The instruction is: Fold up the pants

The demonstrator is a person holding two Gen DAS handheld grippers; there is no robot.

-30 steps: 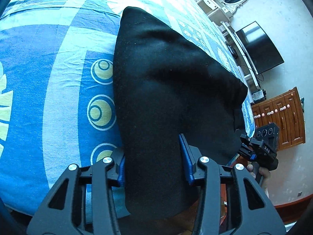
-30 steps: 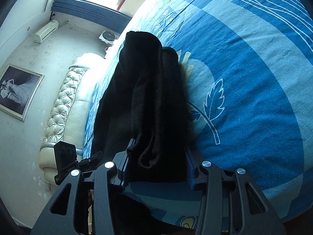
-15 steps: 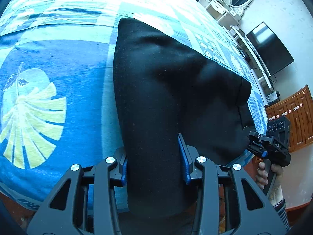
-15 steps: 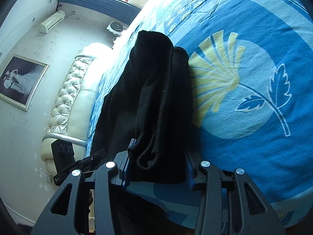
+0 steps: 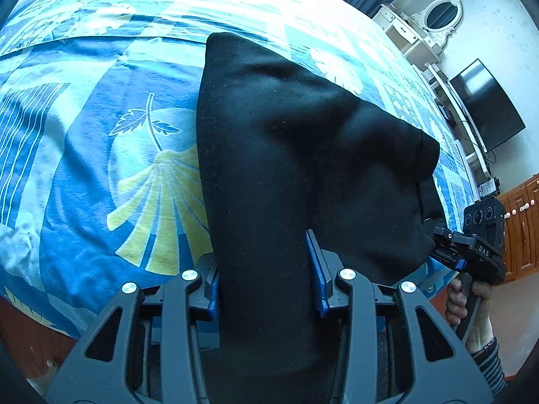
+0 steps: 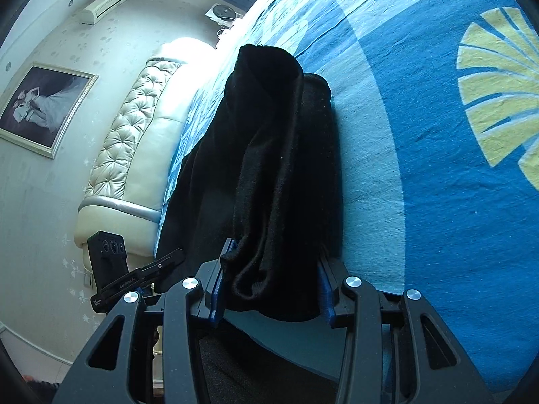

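Observation:
The black pants [image 5: 296, 155] hang stretched between my two grippers above the blue patterned bedspread [image 5: 84, 168]. My left gripper [image 5: 266, 269] is shut on one end of the pants, the cloth filling the gap between its blue pads. My right gripper [image 6: 273, 279] is shut on the other end, a bunched hem [image 6: 269, 202] between its pads. The far edge of the pants rests on the bed. The right gripper also shows at the right of the left wrist view [image 5: 471, 252], and the left gripper shows at the lower left of the right wrist view [image 6: 134, 276].
A padded cream headboard [image 6: 134, 155] bounds the bed on one side. A television [image 5: 488, 104], a white dresser [image 5: 414, 37] and a wooden cabinet [image 5: 525, 222] stand beyond the bed. The bed's near edge [image 5: 40, 316] lies just below the grippers.
Both grippers have carried the pants sideways across the bed, so the bedspread pattern has slid beneath them. The grip on both ends is unchanged.

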